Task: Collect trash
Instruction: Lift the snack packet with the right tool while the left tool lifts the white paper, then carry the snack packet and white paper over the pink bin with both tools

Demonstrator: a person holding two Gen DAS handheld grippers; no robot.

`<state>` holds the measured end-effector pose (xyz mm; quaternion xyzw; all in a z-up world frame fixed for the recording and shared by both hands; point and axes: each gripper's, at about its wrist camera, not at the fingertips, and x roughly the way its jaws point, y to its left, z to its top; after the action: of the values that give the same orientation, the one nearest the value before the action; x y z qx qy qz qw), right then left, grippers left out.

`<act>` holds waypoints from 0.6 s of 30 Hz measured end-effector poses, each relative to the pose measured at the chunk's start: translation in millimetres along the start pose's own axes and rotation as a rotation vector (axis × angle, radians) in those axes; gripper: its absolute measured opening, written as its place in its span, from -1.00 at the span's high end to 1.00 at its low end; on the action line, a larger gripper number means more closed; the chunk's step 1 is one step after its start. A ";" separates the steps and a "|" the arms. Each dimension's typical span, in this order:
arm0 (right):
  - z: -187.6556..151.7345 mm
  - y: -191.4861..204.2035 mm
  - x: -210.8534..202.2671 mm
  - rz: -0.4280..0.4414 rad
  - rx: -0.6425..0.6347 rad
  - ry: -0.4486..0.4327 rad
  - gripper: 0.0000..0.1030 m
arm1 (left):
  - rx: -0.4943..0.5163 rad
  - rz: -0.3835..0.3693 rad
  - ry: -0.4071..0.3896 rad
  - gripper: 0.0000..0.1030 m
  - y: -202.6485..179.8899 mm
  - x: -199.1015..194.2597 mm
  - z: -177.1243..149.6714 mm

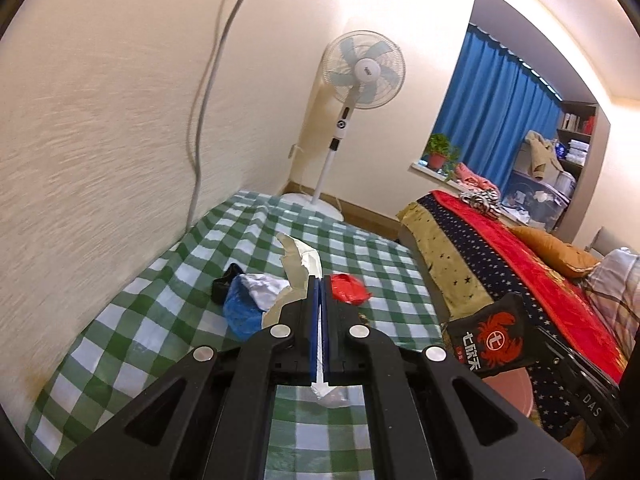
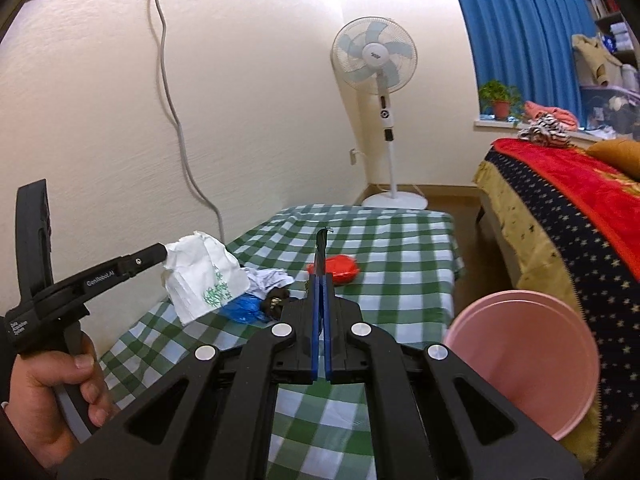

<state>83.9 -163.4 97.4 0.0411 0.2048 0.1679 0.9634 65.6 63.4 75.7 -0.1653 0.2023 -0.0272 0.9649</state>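
My left gripper (image 1: 319, 278) is shut on a white paper wrapper (image 1: 299, 265) and holds it above the green checked table (image 1: 152, 320); from the right wrist view the wrapper (image 2: 204, 276) hangs from the left gripper (image 2: 162, 254). My right gripper (image 2: 320, 276) is shut on a thin black snack packet (image 2: 321, 248), seen edge-on; in the left wrist view the packet (image 1: 490, 340) shows a red crab logo. On the table lie a red wrapper (image 1: 348, 289), a blue bag (image 1: 240, 312), crumpled white paper (image 1: 262, 288) and a black scrap (image 1: 224, 282).
A pink bin (image 2: 520, 360) stands to the right of the table, beside a bed with a red and starred blanket (image 2: 580, 216). A standing fan (image 2: 380, 80) is in the far corner. A grey cable (image 2: 176, 112) hangs down the wall.
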 end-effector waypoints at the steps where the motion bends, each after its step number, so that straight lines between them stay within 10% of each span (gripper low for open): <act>1: 0.6 -1.2 -2.0 -0.007 0.002 -0.001 0.97 | 0.002 -0.010 0.000 0.99 -2.3 -0.8 0.2; 18: 38.6 -71.2 -41.2 -0.192 0.053 -0.012 0.96 | 0.071 -0.161 0.046 0.99 -54.0 6.0 -13.1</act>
<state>86.1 -244.7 137.7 0.0477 0.2063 0.0692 0.9749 66.7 7.6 79.9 -0.1460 0.2095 -0.1157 0.9599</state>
